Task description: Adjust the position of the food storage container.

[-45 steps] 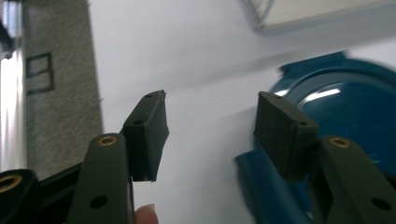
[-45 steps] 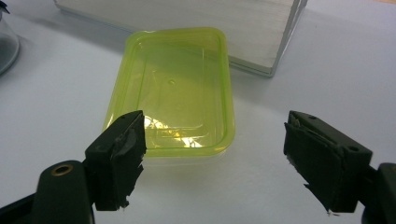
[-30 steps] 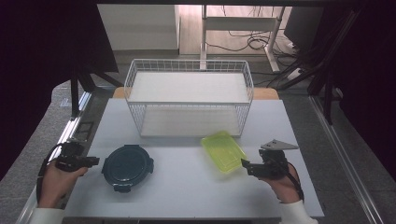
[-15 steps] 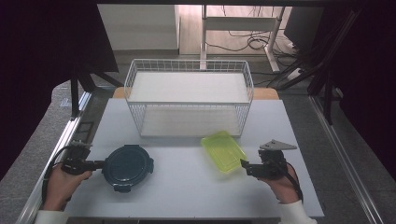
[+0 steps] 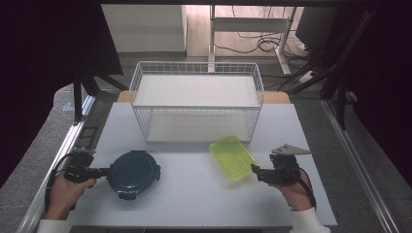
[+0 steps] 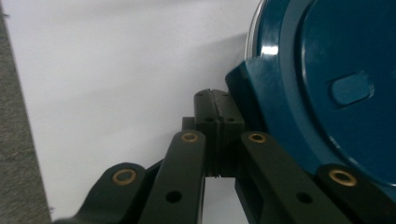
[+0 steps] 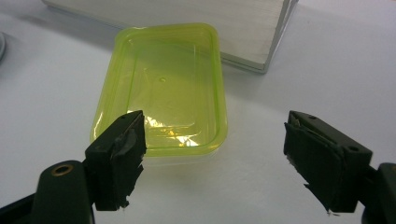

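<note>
— What is differing from a moment back?

— The left gripper has moved in from the table's left edge and is now sitting at the near-left rim of the round dark-teal plastic container, jaws pressed together on nothing. The right gripper is staying put, jaws apart, just beside the rectangular yellow-green plastic lid.

— And the surroundings?

— A pale grey table is carrying one white wire basket, with cables lying on the wooden floor behind.

— Counts?

— Two grippers, one container, one lid, one basket.

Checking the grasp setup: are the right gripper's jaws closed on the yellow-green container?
No, the right gripper stands open, the yellow-green container lying just beyond its jaws.
</note>
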A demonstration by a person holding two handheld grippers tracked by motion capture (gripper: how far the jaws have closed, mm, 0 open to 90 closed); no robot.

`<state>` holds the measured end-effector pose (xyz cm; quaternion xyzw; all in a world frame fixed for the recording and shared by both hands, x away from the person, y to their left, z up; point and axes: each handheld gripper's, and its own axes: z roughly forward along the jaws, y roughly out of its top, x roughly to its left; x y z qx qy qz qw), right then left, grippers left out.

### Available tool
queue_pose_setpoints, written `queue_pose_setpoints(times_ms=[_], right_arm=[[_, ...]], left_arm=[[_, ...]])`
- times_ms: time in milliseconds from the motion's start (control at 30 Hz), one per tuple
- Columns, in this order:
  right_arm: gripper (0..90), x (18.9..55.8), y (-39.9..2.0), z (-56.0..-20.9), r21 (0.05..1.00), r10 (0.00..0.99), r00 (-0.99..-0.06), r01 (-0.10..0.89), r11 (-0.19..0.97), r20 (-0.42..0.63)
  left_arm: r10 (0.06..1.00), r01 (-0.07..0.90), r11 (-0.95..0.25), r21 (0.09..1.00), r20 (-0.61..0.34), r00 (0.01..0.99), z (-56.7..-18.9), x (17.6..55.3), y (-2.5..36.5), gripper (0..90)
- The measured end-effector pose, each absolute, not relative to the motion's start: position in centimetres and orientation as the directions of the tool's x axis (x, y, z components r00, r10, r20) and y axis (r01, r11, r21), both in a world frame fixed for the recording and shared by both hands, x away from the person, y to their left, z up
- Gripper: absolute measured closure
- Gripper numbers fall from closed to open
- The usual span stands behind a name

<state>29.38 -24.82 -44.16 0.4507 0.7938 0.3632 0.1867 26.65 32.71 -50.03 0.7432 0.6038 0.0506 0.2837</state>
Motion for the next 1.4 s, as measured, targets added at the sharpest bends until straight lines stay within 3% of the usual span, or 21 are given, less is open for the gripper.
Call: queue_pose_setpoints(times_ms=[1400], right_arm=[[20.6, 29.2, -24.4, -43.9, 0.748, 0.843, -0.536, 0.573, 0.334, 0.034]], left_arm=[[0.822, 0.813, -0.278, 0.512, -0.31, 0.477, -50.1, 28.9, 22.4, 90.0]])
